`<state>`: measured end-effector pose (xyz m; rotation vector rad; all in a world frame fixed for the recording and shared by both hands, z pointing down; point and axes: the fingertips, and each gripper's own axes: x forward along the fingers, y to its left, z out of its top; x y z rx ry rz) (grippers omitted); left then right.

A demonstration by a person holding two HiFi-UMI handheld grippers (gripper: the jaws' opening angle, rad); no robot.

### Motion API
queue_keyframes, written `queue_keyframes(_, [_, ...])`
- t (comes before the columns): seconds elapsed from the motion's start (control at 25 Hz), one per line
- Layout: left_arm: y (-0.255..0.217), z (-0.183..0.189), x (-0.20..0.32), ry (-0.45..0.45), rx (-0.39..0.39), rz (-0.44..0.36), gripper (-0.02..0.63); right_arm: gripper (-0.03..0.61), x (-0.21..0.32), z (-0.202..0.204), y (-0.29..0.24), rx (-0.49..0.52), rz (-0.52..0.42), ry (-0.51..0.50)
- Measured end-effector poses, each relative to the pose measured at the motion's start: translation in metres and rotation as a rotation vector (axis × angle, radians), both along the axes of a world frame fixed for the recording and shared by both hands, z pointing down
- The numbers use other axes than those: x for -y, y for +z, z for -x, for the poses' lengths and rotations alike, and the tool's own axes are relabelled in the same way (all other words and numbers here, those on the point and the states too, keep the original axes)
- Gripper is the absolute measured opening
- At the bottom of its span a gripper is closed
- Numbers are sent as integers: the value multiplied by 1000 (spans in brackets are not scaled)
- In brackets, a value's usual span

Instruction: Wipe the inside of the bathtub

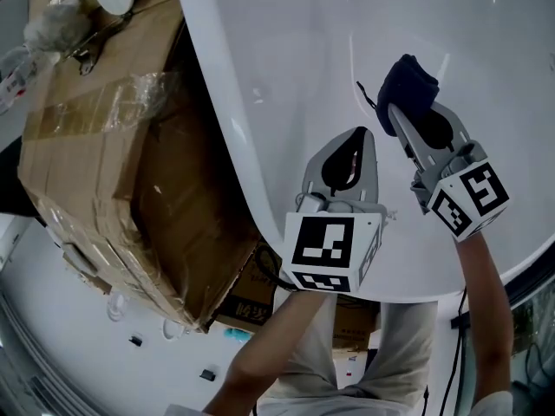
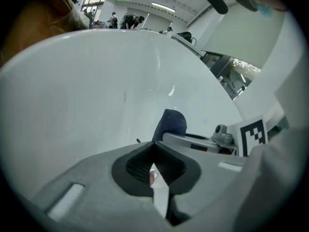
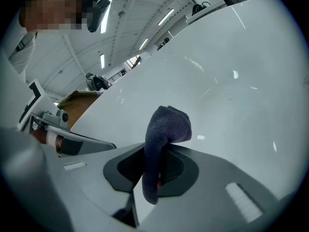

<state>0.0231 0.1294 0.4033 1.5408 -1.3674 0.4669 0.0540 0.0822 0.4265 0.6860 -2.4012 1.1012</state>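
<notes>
A white bathtub [image 1: 286, 50] fills the upper right of the head view, and its smooth inner wall [image 2: 96, 91] [image 3: 231, 95] curves away in both gripper views. My right gripper [image 1: 395, 111] is shut on a dark blue cloth [image 1: 408, 87] [image 3: 161, 139], whose bunched end sticks out past the jaws close to the tub's inner surface. The cloth [image 2: 170, 124] also shows in the left gripper view. To its left my left gripper [image 1: 364, 133] [image 2: 153, 164] hangs inside the tub, shut with nothing in it.
A large cardboard box [image 1: 104, 146] wrapped in clear tape stands left of the tub, close against its rim [image 1: 225, 137]. The person's legs [image 1: 364, 345] are at the bottom of the head view. People and ceiling lights [image 2: 120, 18] lie far behind.
</notes>
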Motion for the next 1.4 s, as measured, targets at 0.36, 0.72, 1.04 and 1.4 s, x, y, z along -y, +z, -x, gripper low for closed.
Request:
queue_keyframes(0.36, [39, -6, -7, 82, 48, -2, -2, 54, 15, 3, 44, 8, 16, 25])
queue_keyframes(0.72, [71, -12, -9, 120, 45, 9, -2, 54, 23, 16, 113, 65, 169, 68])
queue_keyframes(1.04, [83, -10, -9, 90, 27, 22, -2, 53, 21, 38, 142, 88, 192, -19])
queue_keyframes(1.4, [89, -7, -10, 41, 35, 33, -2, 48, 15, 48, 179, 87, 271, -124])
